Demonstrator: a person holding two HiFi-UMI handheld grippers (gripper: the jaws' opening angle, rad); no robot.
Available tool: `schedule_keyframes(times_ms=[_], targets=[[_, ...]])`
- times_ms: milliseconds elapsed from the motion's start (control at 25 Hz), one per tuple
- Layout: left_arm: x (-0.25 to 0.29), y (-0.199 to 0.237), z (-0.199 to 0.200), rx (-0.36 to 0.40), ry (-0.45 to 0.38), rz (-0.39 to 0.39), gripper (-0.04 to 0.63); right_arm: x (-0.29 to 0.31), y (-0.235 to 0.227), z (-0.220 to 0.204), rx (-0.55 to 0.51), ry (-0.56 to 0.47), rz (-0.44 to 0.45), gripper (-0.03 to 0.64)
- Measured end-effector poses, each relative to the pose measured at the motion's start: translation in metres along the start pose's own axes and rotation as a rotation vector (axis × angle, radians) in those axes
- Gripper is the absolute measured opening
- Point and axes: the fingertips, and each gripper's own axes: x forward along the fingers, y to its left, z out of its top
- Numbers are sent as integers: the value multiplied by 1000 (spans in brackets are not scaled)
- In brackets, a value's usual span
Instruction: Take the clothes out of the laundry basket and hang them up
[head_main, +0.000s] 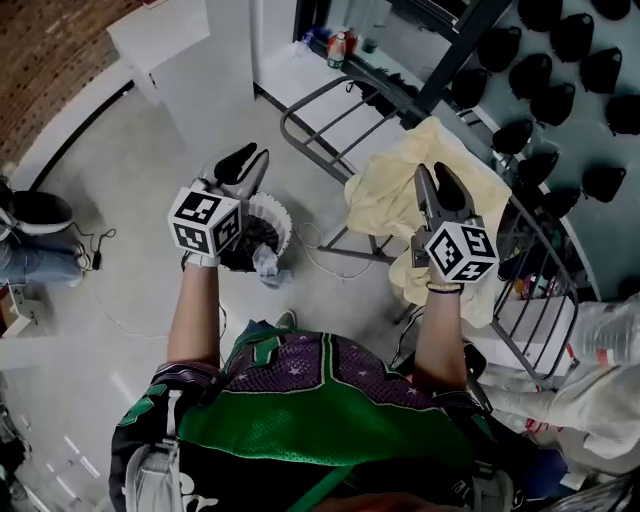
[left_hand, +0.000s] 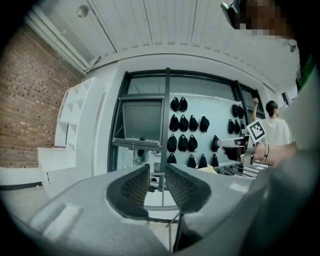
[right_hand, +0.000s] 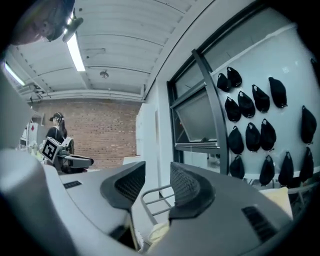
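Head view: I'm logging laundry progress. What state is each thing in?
left gripper: fingers apart, empty
right gripper: fingers apart, empty
laundry basket: on the floor, dark clothes inside
drying rack: standing unfolded
yellow garment: draped over the drying rack

Pale yellow set against grey, black and green.
A pale yellow cloth (head_main: 385, 185) drapes the grey rack (head_main: 310, 100) on the right; the basket (head_main: 276, 214) is white and ribbed, the near shirt (head_main: 300, 405) green and purple, the far caps (head_main: 560, 38) black.
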Motion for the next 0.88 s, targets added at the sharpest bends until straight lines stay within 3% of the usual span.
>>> schedule_keyframes(times_ms=[400,880], targets=[[-88,-58,9,7,-65,118,86,-57,64,-2,-1,-54,160,155],[-165,-106,16,36,-96,191,26,-110,115,-11,17,-82,217,153]])
